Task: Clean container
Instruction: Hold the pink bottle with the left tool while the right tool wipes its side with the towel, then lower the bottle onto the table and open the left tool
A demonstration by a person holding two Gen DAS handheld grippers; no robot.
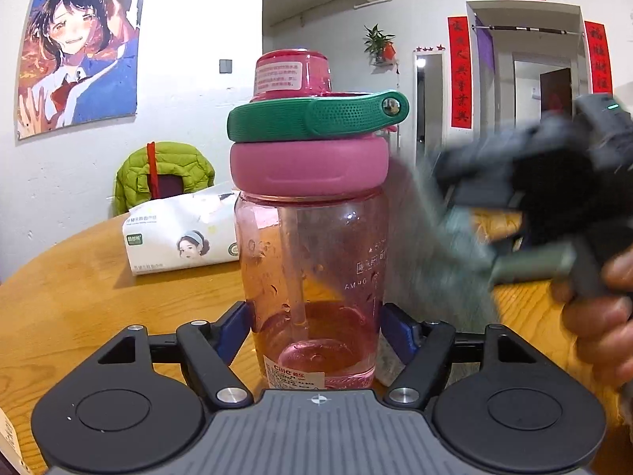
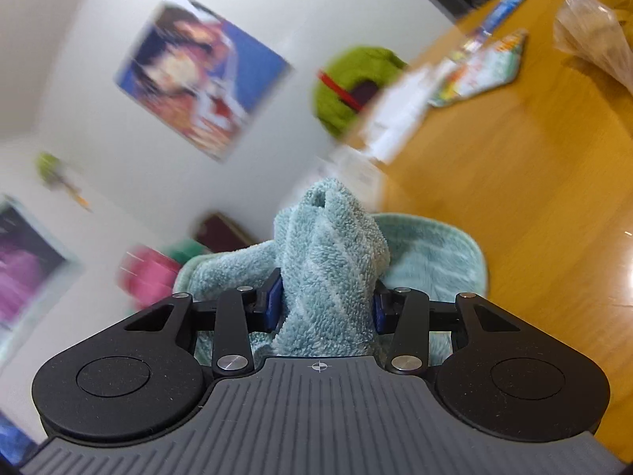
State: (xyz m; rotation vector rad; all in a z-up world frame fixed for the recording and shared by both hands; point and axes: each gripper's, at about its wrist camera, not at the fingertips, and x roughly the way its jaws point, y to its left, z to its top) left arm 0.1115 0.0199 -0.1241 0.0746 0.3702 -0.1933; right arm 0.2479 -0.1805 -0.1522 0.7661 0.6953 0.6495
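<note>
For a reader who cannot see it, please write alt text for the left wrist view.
The left gripper clamps an upright, clear pink plastic bottle with a pink lid and green handle on a round wooden table. A blurred grey-blue cloth in the right gripper brushes its right side.

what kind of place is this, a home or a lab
Most likely a lived-in home: an anime poster on the wall, red paper couplets around a doorway, and a tissue pack on a wooden table.

Right gripper (image 2: 326, 308) clamps a bunched teal towel (image 2: 332, 261) (background blurred) above wooden table (image 2: 514, 206).
</note>
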